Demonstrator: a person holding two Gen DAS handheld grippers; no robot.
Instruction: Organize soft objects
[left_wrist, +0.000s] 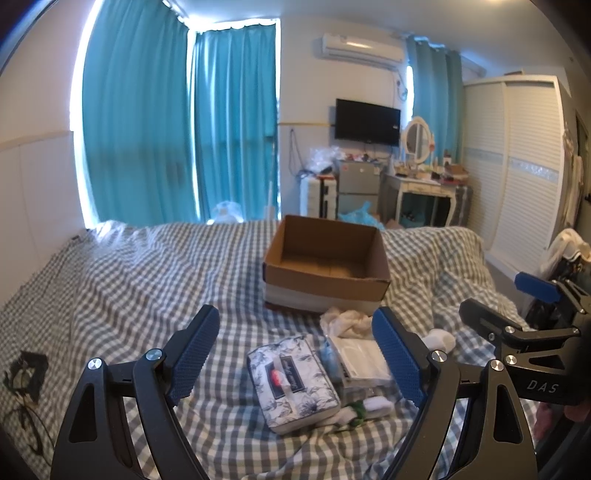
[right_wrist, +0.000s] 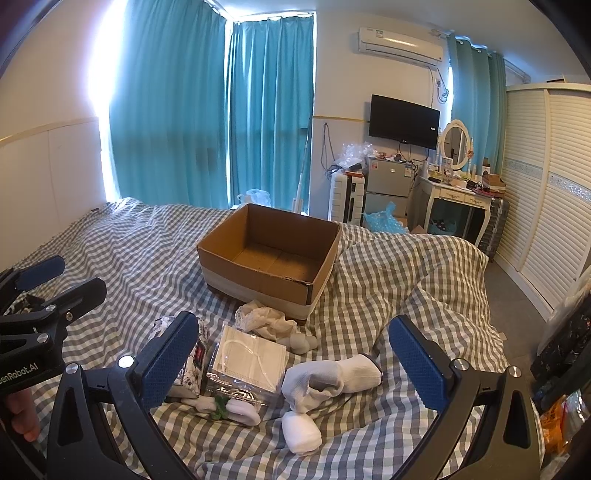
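Observation:
An open, empty cardboard box (left_wrist: 327, 264) (right_wrist: 271, 256) stands on the checked bed. In front of it lie a floral tissue pack (left_wrist: 293, 380), a packet of face masks (left_wrist: 360, 360) (right_wrist: 253, 356), a cream lace cloth (left_wrist: 349, 319) (right_wrist: 266, 317), white socks (right_wrist: 328, 376) (left_wrist: 439, 338) and small socks with green trim (right_wrist: 227, 404) (left_wrist: 364, 406). My left gripper (left_wrist: 295, 363) is open above the tissue pack and holds nothing. My right gripper (right_wrist: 295, 369) is open above the masks and white socks, empty; it also shows in the left wrist view (left_wrist: 517, 306).
The grey-and-white checked bedspread (left_wrist: 147, 280) (right_wrist: 406, 280) covers the whole bed. Teal curtains (left_wrist: 177, 129), a small fridge (right_wrist: 388, 186), a dressing table (right_wrist: 458, 199), a TV (right_wrist: 404, 122) and a white wardrobe (right_wrist: 546, 177) stand beyond the bed's far edge.

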